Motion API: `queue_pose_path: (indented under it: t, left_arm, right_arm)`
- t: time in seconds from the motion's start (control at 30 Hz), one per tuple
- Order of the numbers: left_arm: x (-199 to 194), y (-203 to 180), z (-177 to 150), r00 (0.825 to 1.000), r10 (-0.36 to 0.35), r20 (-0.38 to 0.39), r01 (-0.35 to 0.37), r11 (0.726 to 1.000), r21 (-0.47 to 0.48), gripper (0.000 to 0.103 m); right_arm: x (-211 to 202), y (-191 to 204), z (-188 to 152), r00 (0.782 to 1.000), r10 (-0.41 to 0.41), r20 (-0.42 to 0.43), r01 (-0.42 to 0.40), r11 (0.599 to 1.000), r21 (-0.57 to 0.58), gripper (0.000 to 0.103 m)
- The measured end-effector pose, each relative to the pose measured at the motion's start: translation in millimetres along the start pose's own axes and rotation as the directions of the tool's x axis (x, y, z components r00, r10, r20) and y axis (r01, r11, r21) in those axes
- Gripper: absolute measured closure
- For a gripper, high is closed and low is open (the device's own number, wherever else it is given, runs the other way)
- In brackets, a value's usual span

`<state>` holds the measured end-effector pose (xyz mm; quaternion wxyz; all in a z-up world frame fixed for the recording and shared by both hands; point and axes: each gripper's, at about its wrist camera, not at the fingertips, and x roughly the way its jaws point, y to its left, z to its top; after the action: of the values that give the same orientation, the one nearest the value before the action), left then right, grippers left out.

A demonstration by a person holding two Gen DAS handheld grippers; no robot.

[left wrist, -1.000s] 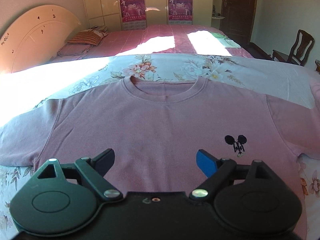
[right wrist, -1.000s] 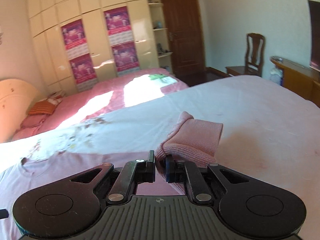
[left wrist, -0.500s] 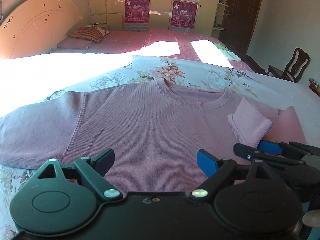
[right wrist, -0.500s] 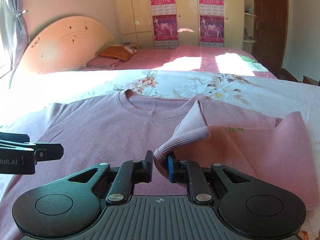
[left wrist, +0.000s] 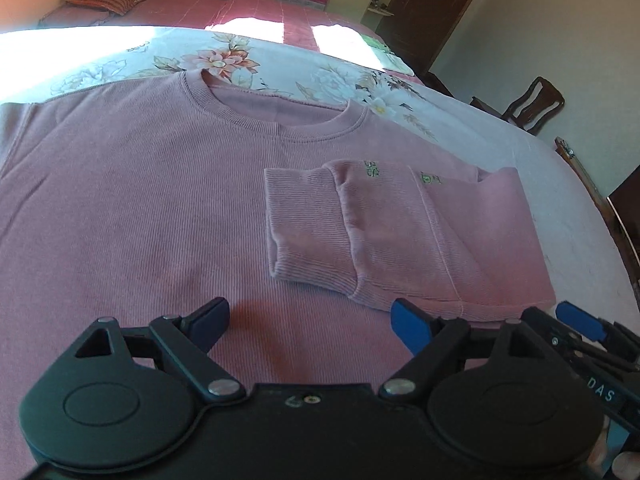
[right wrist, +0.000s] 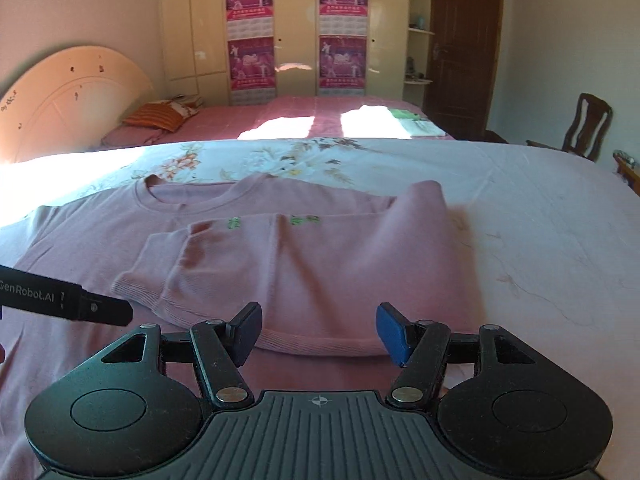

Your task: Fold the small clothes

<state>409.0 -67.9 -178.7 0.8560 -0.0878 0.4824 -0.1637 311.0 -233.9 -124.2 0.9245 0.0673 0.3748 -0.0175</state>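
The bed with a flowered sheet fills the view in front of both jaws. On it the pink sweater lies flat, its collar on the far side from the jaws. One sleeve is folded across the body, and its ribbed cuff rests just ahead of the left jaws. The left gripper stands with fingers wide apart, holding nothing, above the lower body of the sweater. The right gripper also has its fingers spread and empty, with the folded edge of the sweater just ahead of them.
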Motion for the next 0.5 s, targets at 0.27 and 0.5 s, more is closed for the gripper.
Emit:
queue_pose_path:
  t: [0.27, 0.5]
  left_arm:
    - [18, 4, 7, 0.995, -0.047, 0.093, 0.06, 0.989, -0.139, 0.019]
    - [32, 11, 10, 0.987, -0.103, 0.126, 0.126, 0.974, -0.189, 0.092]
  right_arm:
    - [-8, -41, -18, 0.998, -0.066, -0.024, 0.067, 0.994, 0.083, 0.04]
    - [-7, -51, -26, 0.996, -0.087, -0.032, 0.09, 0.992, 0.088, 0.04]
